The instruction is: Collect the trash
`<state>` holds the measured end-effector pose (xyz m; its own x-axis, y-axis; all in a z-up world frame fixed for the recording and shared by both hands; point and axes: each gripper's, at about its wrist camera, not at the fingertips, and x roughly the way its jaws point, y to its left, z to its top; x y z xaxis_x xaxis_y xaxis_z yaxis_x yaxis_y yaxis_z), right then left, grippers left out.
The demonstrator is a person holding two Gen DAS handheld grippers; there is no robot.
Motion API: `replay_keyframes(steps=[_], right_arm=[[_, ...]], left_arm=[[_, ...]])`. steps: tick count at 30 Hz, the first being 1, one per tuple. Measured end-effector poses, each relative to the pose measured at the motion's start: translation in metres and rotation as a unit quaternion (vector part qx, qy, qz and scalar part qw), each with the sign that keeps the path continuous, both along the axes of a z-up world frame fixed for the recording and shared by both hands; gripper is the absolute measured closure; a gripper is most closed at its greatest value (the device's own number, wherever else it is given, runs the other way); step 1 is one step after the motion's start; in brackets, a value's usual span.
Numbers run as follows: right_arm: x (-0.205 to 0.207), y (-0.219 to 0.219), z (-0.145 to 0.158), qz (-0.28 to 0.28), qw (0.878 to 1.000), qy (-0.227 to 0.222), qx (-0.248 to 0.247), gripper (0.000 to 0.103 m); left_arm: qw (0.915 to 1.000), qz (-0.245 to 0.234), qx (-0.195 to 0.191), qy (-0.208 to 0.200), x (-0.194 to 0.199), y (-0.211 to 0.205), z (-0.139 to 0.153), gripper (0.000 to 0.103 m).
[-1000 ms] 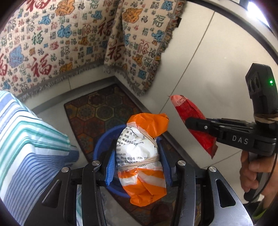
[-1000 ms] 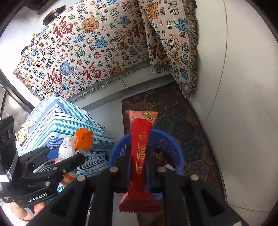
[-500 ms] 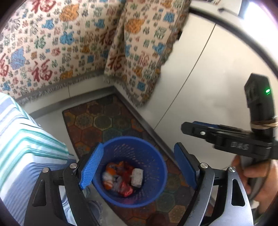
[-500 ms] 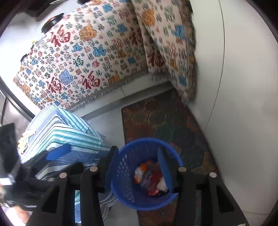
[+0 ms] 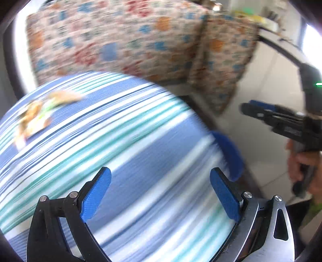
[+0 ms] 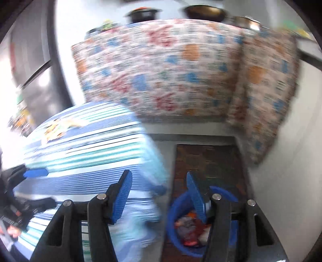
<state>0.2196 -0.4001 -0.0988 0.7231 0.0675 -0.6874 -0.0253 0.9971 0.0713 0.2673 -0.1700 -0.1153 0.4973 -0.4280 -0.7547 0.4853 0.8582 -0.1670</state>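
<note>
My left gripper (image 5: 160, 190) is open and empty above the blue and green striped tablecloth (image 5: 120, 141). A blurred heap of wrappers (image 5: 38, 112) lies on the cloth at the far left; it also shows in the right wrist view (image 6: 58, 129). My right gripper (image 6: 159, 195) is open and empty, between the table's edge and the blue basket (image 6: 191, 225). The basket stands on the floor and holds several pieces of trash (image 6: 189, 227). The right gripper shows at the right of the left wrist view (image 5: 259, 112). The left gripper shows at the left of the right wrist view (image 6: 34, 173).
A patterned cloth (image 6: 171, 70) hangs over a counter behind, with dark bowls (image 6: 203, 12) on top. A dark patterned mat (image 6: 207, 161) lies under the basket. A white wall (image 6: 291, 161) is on the right. Both views are blurred by motion.
Both grippers opened and let the orange and white packet and the red wrapper fall into the basket. Both then swung up and left, towards the striped table.
</note>
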Motion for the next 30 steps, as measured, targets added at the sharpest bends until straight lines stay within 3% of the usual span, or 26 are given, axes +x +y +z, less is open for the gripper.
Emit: replay_keyframes(steps=[7, 12, 17, 26, 30], right_arm=[[0.016, 0.147, -0.033, 0.128, 0.990, 0.038, -0.039, 0.044], [0.028, 0.203, -0.048, 0.168, 0.983, 0.056, -0.057, 0.044], [0.043, 0.219, -0.059, 0.177, 0.980, 0.066, -0.059, 0.043], [0.058, 0.222, -0.061, 0.171, 0.982, 0.068, -0.046, 0.033], [0.059, 0.223, -0.062, 0.172, 0.982, 0.068, -0.045, 0.033]], left_arm=[[0.9912, 0.122, 0.049, 0.006, 0.022, 0.118, -0.033, 0.004], [0.9842, 0.167, 0.059, 0.012, 0.043, 0.161, -0.049, 0.004], [0.9817, 0.173, 0.078, 0.008, 0.070, 0.174, -0.054, 0.003], [0.9772, 0.197, 0.079, 0.006, 0.144, 0.181, -0.055, 0.004], [0.9785, 0.189, 0.082, -0.008, 0.160, 0.178, -0.051, 0.017]])
